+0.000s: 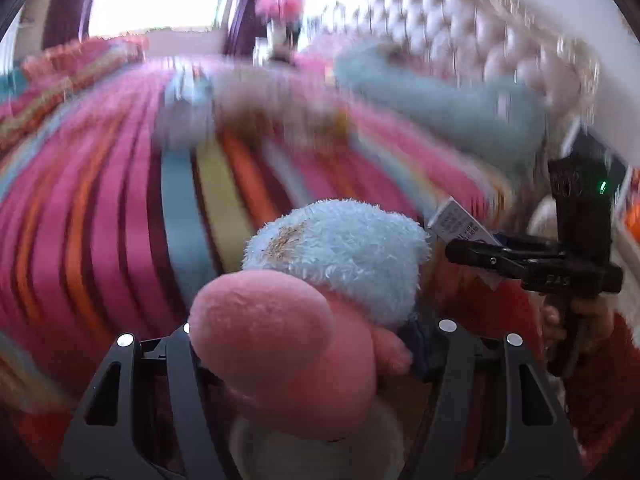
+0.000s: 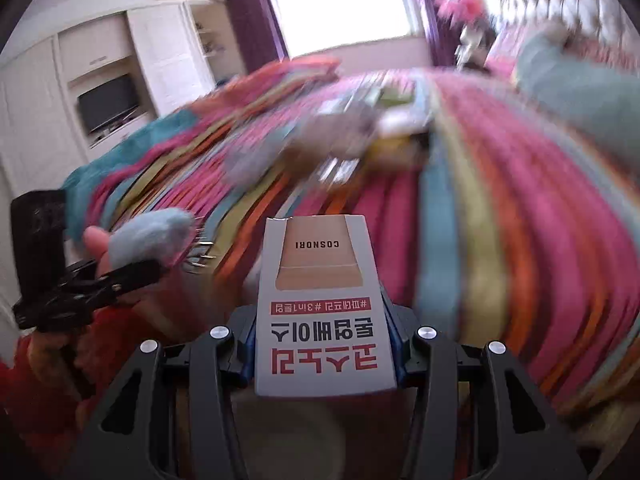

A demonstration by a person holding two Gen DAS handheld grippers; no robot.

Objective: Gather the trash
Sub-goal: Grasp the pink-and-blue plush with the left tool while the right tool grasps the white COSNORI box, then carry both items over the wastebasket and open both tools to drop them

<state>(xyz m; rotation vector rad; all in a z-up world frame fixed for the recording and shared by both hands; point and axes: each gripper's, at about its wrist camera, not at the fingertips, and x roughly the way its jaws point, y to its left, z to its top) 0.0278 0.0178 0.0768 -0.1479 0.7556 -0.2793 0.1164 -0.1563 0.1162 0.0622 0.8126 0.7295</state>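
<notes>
Your left claw (image 1: 304,344) is clamped on a soft plush toy with a pink rounded part and a fluffy light-blue part (image 1: 320,280); the toy fills the space between the two black fingers and sticks out forward past them. There is a small brownish stain on the blue part. Your right claw (image 2: 324,344) is closed on a flat grey cardboard box with red printed letters and a brown panel (image 2: 320,300), which stands between the blue pads and reaches forward beyond the tips.

In the left wrist view, the right claw shows to the right of your left claw, with the end of the grey box at its tip. In the right wrist view, the left claw shows on the left side with the blue plush in it.

Ahead of both claws lies a bed with a striped blanket in pink, orange, yellow and blue (image 2: 500,220). Farther ahead on the blanket some small things (image 2: 352,128) lie together, but they are too blurred to tell what they are.
</notes>
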